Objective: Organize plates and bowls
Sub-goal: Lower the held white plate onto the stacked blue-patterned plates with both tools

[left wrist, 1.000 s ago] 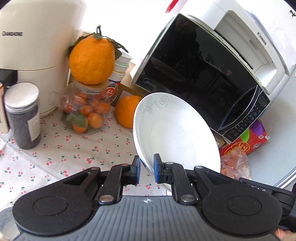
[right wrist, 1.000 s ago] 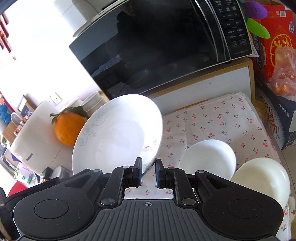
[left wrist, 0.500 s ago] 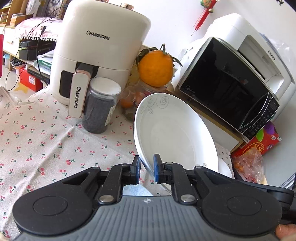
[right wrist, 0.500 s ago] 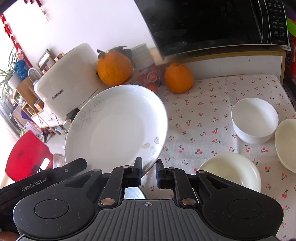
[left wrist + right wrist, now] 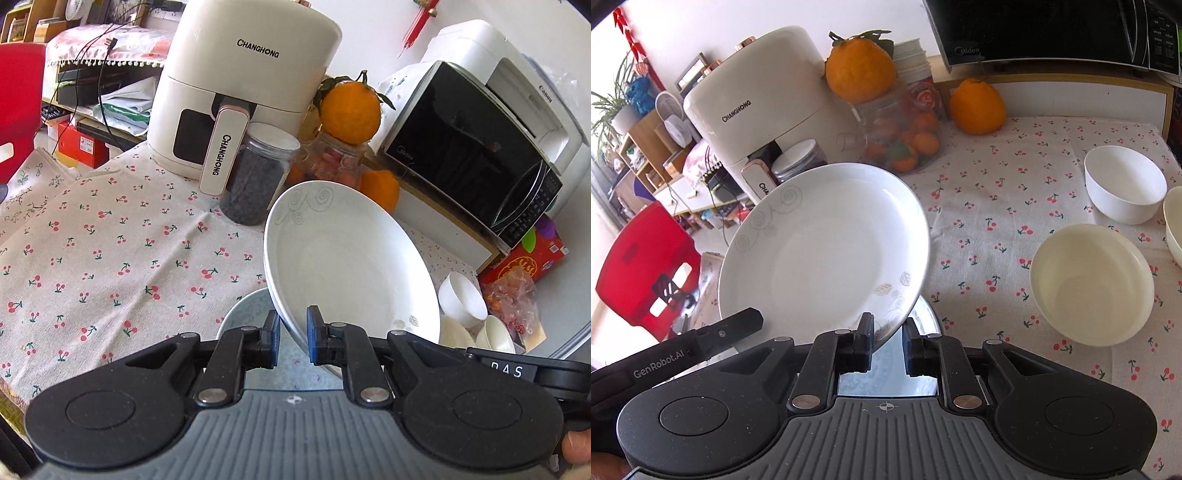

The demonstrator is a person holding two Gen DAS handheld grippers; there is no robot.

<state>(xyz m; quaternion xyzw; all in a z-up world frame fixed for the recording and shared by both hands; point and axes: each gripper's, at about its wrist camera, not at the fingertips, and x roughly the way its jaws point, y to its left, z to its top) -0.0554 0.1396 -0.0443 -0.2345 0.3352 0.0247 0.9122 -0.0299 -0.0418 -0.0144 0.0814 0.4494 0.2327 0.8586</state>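
- A round white ceramic plate with a faint grey swirl pattern on its rim [image 5: 343, 258] is held tilted above a table covered by a cream cloth printed with small red cherries [image 5: 110, 251].
- The left gripper [image 5: 291, 338] is clenched on the plate's near edge, its blue-padded fingers [image 5: 314, 332] on either side of the rim.
- The right gripper [image 5: 888, 341] is likewise clamped on the plate's rim [image 5: 827, 254] (two grippers, one plate).
- Directly beneath the plate lies a second plate, pale with a faint blue pattern [image 5: 890, 369], flat on the cloth; whether the two touch cannot be told.
- To the right of the plate, seen from the right wrist, sits a cream-coloured bowl [image 5: 1093, 284], and beyond it a deeper white bowl [image 5: 1124, 182], both upright on the cloth.
- Behind the plate stand a cream air fryer marked CHANGHONG [image 5: 243, 85], a clear jar of dark grains [image 5: 258, 177], and a large orange fruit atop a glass jar [image 5: 349, 110].
- A black-fronted microwave [image 5: 469, 155] stands behind and to the right of the plate.
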